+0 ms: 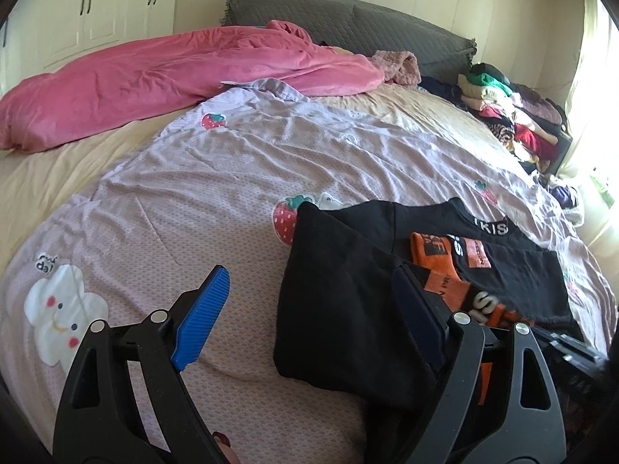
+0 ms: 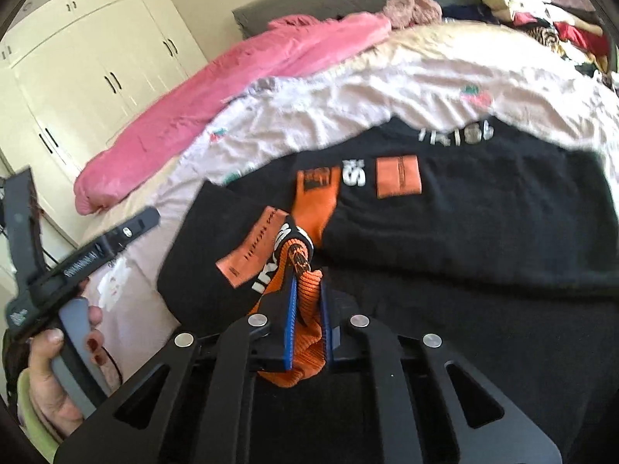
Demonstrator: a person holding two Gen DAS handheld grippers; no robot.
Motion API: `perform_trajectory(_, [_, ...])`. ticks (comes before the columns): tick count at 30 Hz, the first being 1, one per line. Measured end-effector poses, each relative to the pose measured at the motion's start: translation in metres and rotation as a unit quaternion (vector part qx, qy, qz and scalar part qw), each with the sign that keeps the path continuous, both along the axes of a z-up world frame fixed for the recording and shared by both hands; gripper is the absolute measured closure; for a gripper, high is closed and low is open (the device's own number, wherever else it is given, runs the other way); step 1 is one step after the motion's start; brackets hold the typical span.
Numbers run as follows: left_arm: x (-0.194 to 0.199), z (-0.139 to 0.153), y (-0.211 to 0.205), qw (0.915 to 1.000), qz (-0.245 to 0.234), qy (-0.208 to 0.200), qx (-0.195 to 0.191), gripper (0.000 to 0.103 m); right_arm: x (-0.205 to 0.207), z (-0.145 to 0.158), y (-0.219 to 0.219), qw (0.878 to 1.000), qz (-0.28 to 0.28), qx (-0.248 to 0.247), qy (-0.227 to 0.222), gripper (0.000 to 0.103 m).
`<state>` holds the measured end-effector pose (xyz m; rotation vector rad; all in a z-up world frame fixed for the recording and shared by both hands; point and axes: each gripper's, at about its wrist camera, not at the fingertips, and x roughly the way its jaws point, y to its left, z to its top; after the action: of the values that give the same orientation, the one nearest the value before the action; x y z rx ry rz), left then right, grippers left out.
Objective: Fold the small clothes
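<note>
Here the right gripper (image 2: 308, 286) is pinching what looks like the black shirt's (image 2: 464, 232) orange cuff (image 2: 307, 332); the left gripper (image 1: 309, 301) is gaping over its left edge, open bedspread (image 1: 193, 201) beyond.

Bare lilac bedspread (image 1: 240, 178) lies open; clothes pile (image 1: 514, 116) crowds its far corner.

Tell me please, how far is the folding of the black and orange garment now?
Done: the black garment lies on the bedsheet with its left side already folded inward. In hand: the right gripper has its jaws shut on an orange ribbed edge; the left gripper is open, holding nothing. Left: the remaining folds. The clothes pile at the far corner looks unsorted.
</note>
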<state>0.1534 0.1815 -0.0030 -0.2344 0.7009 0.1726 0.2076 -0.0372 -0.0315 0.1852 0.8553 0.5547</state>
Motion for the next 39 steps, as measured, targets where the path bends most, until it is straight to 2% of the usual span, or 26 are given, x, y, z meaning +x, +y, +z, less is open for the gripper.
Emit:
perform_trajectory(11, [-0.004, 0.004, 0.005, 0.9998, 0.003, -0.012, -0.012, 0.024, 0.005, 0.06, -0.028, 0.995, -0.018, -0.012, -0.094, 0.093])
perform_trajectory(18, [-0.004, 0.006, 0.0, 0.9998, -0.009, -0.015, -0.012, 0.024, 0.03, 0.091, -0.077, 0.985, -0.075, -0.063, -0.139, 0.093])
perform_trajectory(27, [0.001, 0.002, -0.015, 0.9994, -0.034, -0.007, 0.001, 0.024, 0.05, 0.08, -0.131, 0.98, -0.125, -0.082, -0.13, 0.094])
perform_trajectory(34, [0.014, 0.003, -0.039, 0.9976, -0.069, 0.007, -0.006, 0.024, 0.056, 0.065, -0.146, 0.981, -0.135, -0.075, -0.114, 0.094])
perform_trajectory(39, [0.037, 0.002, -0.066, 0.995, -0.097, 0.023, -0.008, 0.025, 0.06, 0.054, -0.152, 0.983, -0.138, -0.073, -0.098, 0.094])
